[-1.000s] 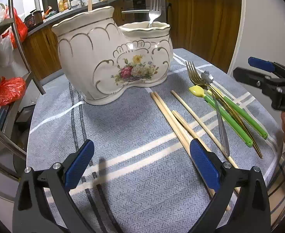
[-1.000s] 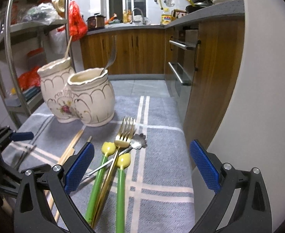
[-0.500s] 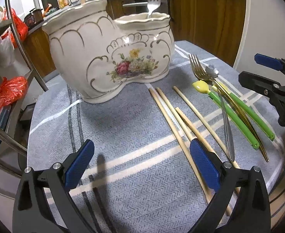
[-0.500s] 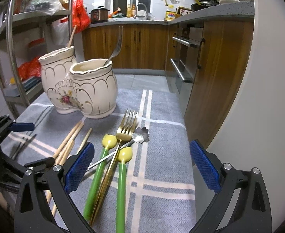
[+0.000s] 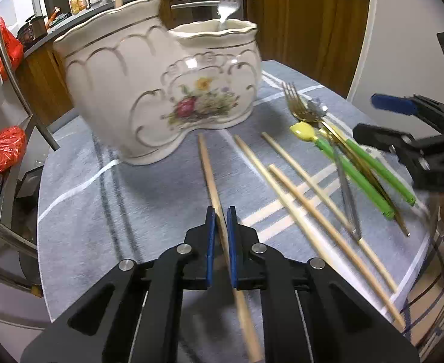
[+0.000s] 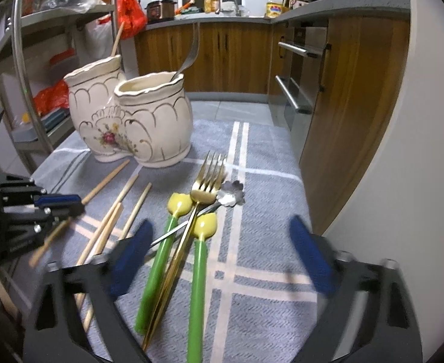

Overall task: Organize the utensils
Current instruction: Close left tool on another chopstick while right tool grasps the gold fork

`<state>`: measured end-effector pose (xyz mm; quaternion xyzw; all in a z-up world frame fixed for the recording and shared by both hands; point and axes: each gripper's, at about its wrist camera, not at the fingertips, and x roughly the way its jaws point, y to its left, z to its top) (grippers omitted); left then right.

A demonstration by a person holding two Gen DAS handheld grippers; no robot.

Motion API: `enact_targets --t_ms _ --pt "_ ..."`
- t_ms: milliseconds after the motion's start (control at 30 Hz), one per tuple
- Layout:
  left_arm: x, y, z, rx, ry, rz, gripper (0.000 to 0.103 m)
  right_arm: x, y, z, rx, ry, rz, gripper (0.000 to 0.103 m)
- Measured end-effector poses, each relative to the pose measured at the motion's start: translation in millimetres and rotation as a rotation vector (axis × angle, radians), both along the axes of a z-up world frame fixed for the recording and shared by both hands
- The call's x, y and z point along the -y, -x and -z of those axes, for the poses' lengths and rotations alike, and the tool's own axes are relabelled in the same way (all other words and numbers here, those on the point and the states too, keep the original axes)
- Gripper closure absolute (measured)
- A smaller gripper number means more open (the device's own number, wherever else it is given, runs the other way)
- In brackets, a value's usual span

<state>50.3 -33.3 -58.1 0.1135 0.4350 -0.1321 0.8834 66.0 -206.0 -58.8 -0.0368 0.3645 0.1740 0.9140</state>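
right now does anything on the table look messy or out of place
Yes: the gold fork, a silver spoon and two green-handled spoons lie crossed in a heap, and loose chopsticks are splayed on the cloth, not in the ceramic holder.

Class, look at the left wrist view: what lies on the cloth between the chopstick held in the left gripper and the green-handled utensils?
Three loose wooden chopsticks lie on the cloth, shown in the left wrist view.
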Motion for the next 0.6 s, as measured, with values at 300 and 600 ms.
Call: enact_targets --t_ms 300,600 --pt "-30.7 9.7 1.1 -0.002 -0.01 0.022 0.097 -16.9 -9.8 5.2 -0.108 -0.052 -0.066 0.082" --pt "-43.4 14.2 2.3 -0.008 0.033 0.026 0.097 -20.5 -24.5 8.7 -0.168 -0.071 -0.04 0.088"
